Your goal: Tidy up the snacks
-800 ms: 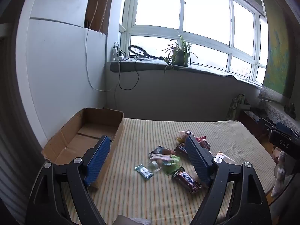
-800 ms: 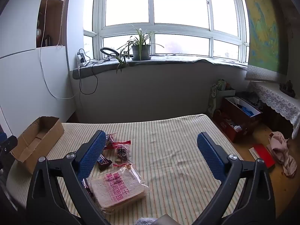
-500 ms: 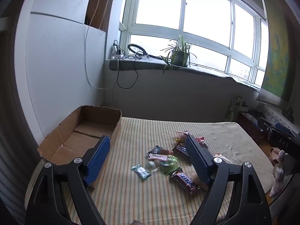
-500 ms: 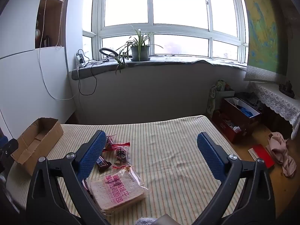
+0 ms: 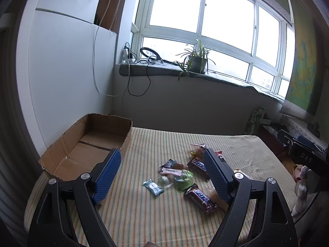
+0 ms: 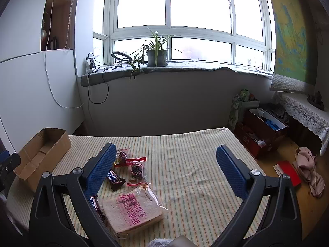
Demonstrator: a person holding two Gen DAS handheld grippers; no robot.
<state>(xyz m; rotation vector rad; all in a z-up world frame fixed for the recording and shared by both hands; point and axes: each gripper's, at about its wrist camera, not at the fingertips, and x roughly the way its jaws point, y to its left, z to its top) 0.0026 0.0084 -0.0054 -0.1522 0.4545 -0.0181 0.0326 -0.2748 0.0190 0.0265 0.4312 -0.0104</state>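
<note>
A pile of snacks lies on the striped bed (image 5: 156,144): two Snickers bars (image 5: 200,197), a green packet (image 5: 182,180), a small teal packet (image 5: 153,187) and several sweets. An open, empty cardboard box (image 5: 90,144) stands at the left. My left gripper (image 5: 162,175) is open and empty, held above the snacks. In the right wrist view a bagged slice of bread (image 6: 131,207) lies by a Snickers bar (image 6: 115,178) and red-tied bags (image 6: 136,168). My right gripper (image 6: 164,170) is open and empty, to the right of the pile. The box (image 6: 41,150) shows at the far left.
A white wall panel (image 5: 67,78) stands behind the box. A windowsill with a potted plant (image 6: 156,55) and cables runs along the far wall. Boxes (image 6: 261,131) and clothes (image 6: 308,166) lie on the floor right of the bed.
Both grippers have drawn back and risen slightly, so the bed and snacks sit lower and smaller in view. Both stay open; nothing was picked up.
</note>
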